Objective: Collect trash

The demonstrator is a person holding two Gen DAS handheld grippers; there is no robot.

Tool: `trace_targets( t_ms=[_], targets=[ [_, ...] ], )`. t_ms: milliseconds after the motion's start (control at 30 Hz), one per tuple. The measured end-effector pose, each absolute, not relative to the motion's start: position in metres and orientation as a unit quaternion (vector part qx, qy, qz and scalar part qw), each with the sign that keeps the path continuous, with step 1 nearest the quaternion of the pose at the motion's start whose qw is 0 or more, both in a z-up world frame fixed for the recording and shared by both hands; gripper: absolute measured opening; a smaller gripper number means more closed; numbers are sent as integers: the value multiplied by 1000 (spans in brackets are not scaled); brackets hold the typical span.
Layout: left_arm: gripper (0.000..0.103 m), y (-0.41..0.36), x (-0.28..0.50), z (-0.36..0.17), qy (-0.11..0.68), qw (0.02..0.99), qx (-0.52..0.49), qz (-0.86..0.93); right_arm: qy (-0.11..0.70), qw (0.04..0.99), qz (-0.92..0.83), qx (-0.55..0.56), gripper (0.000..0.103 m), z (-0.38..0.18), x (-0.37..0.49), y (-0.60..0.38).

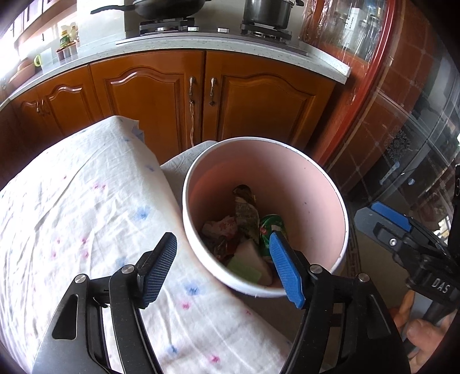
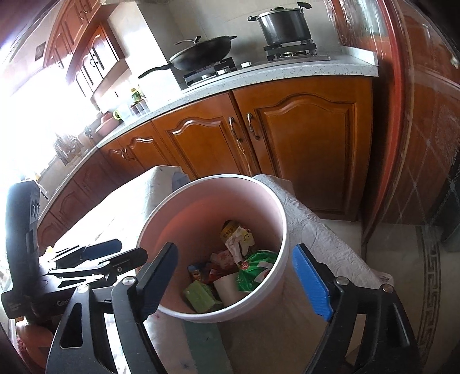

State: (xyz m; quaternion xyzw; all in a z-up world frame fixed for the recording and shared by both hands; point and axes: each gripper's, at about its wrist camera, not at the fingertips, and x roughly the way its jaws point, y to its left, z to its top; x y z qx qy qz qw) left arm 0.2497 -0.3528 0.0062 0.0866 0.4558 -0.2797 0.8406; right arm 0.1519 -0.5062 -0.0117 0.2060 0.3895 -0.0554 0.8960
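pink bin [image 1: 316, 184] holds trash [image 1: 244, 218].

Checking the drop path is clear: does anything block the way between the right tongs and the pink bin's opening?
Nothing visible does. The right tongs stand open and empty just above the pink bin, whose mouth is uncovered, with wrappers lying at the bottom.

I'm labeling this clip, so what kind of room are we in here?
A home kitchen, most likely: a gas stove with a wok and steel pot, over wooden cabinets. A pink bin holds wrappers.
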Motion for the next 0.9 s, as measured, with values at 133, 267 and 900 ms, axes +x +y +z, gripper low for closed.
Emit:
trace_targets(
  t_ms=[133, 267, 900],
  targets=[
    [69, -341, 242, 10, 453, 843, 77, -279, 367, 905, -49, 211, 84, -6, 142, -499],
    [72, -324, 234, 13, 450, 848, 57, -275, 355, 908, -45, 217, 85, -1, 133, -490],
    [82, -218, 164, 27, 399, 881, -45, -250, 273, 935, -56, 217, 97, 16, 63, -427]
  ],
)
